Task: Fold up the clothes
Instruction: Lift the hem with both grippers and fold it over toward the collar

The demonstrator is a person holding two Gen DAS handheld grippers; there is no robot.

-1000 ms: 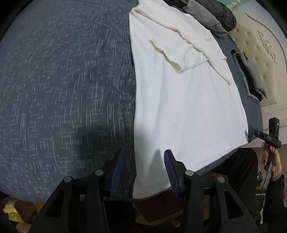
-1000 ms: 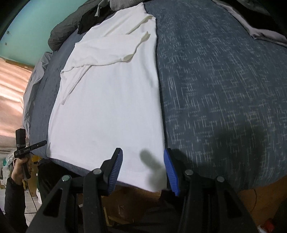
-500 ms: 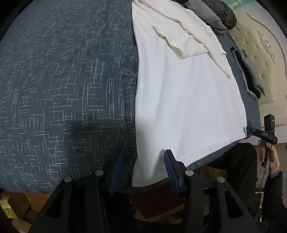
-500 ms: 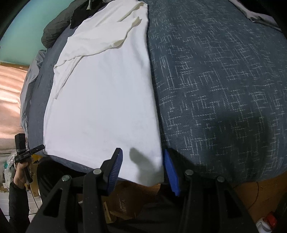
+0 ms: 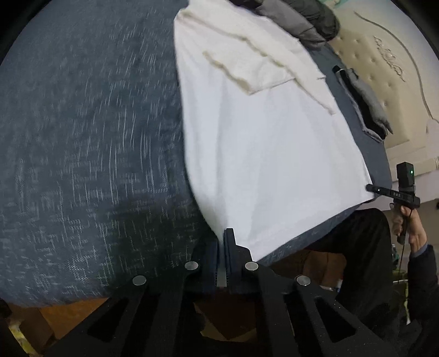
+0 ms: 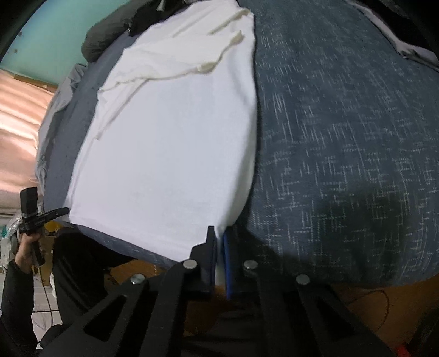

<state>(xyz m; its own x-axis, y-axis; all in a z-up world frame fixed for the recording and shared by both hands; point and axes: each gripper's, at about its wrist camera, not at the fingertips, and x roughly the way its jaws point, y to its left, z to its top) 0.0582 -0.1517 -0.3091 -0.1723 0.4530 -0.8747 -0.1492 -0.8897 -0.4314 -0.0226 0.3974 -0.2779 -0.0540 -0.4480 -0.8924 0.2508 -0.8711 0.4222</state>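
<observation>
A white shirt (image 5: 260, 153) lies lengthwise on a dark blue patterned bedspread (image 5: 82, 151), its sleeves folded in over the far end. My left gripper (image 5: 222, 241) is shut on the shirt's near hem corner at its left side. In the right wrist view the same shirt (image 6: 170, 153) stretches away from me, and my right gripper (image 6: 219, 241) is shut on the other near hem corner. Both corners are lifted slightly off the bedspread (image 6: 343, 137). In each view the other gripper shows small at the far hem corner, held in a hand (image 5: 406, 219).
Grey and dark garments (image 5: 301, 19) are piled at the far end of the bed. A folded grey and black piece (image 5: 365, 107) lies by the cream tufted headboard (image 5: 384, 68). A teal wall (image 6: 55, 35) and pinkish bedding (image 6: 19, 123) are to the left.
Both grippers went from open, straddling the hem corners, to shut on them. The corners have risen a little and the fabric near them is drawn up.
</observation>
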